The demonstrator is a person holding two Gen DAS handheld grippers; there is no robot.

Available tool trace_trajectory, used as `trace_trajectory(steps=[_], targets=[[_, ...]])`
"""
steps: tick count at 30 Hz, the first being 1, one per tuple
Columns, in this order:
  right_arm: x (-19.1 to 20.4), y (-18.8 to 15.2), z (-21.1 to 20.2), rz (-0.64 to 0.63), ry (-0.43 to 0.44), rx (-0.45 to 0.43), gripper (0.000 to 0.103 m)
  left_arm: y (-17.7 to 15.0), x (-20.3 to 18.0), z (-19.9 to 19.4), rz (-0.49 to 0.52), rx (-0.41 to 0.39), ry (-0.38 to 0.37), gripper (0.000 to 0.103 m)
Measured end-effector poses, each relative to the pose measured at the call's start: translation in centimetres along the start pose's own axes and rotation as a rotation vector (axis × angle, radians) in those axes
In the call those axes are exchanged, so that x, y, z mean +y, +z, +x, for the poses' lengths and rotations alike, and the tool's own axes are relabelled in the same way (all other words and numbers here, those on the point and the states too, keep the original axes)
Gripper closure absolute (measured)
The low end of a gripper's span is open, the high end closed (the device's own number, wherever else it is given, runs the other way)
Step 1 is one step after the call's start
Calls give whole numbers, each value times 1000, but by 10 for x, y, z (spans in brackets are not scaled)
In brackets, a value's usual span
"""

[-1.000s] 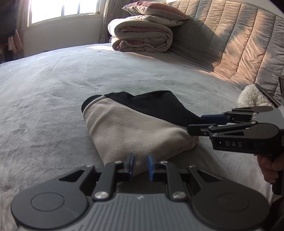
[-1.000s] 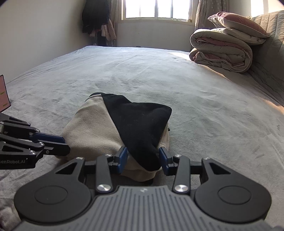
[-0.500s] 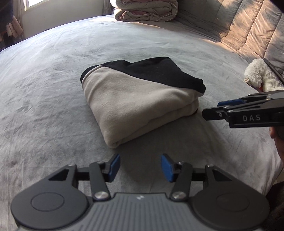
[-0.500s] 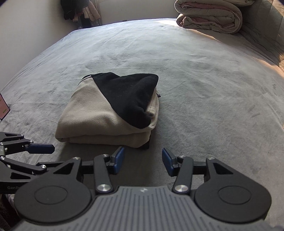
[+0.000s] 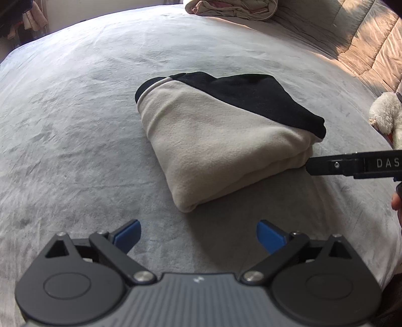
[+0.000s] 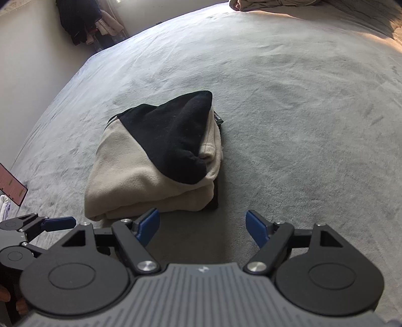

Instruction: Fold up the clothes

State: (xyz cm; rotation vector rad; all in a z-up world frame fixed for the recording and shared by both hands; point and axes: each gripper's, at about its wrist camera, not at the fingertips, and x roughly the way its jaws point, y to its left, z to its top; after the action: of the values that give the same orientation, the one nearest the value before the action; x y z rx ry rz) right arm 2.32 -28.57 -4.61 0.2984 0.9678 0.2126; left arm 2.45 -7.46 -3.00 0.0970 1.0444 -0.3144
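A beige and black fleece garment lies folded in a compact bundle on the grey bed; it also shows in the right wrist view. My left gripper is open and empty, held just short of the bundle's near corner. My right gripper is open and empty, near the bundle's front edge. The right gripper's finger shows side-on in the left wrist view, beside the bundle's right end. The left gripper shows at the lower left of the right wrist view.
The grey bed cover spreads all around. A folded duvet lies at the far end by the quilted headboard. A white plush toy sits at the right edge. Dark clothes hang by the wall.
Both grippers let go of the garment, opened wide and pulled back and up from it. The folded bundle stays on the bed.
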Motion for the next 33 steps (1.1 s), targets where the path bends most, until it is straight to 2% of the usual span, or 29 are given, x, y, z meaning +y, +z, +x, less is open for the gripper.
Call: trace_trajectory(steps=[4,7,10,18,23,25,27,31,33], targets=[[-3,3,4,22,-5,5,22,3,7,4,-16,13,-27,1],[-5,6,6,46,8,-2,13,6,12,6,-37,23,-75,1],[-8,10,8,77,34,-6,7,12,23,10,-77,30,-146,1],[-19,25,22,212,102,-36,7,27,61,27,-285,-13,-354,1],[-34,32,34,328,170,-43,9,27,76,46,-410,-39,-421,9],[-40,33,37,364,210,-40,14,25,80,50,-464,-64,-446,14],[-46,33,41,401,257,-33,24,23,85,55,-525,-86,-476,23],[-61,29,53,515,360,-38,28,15,95,69,-676,-134,-550,31],[-63,27,56,548,390,-49,33,11,97,74,-727,-153,-569,43]])
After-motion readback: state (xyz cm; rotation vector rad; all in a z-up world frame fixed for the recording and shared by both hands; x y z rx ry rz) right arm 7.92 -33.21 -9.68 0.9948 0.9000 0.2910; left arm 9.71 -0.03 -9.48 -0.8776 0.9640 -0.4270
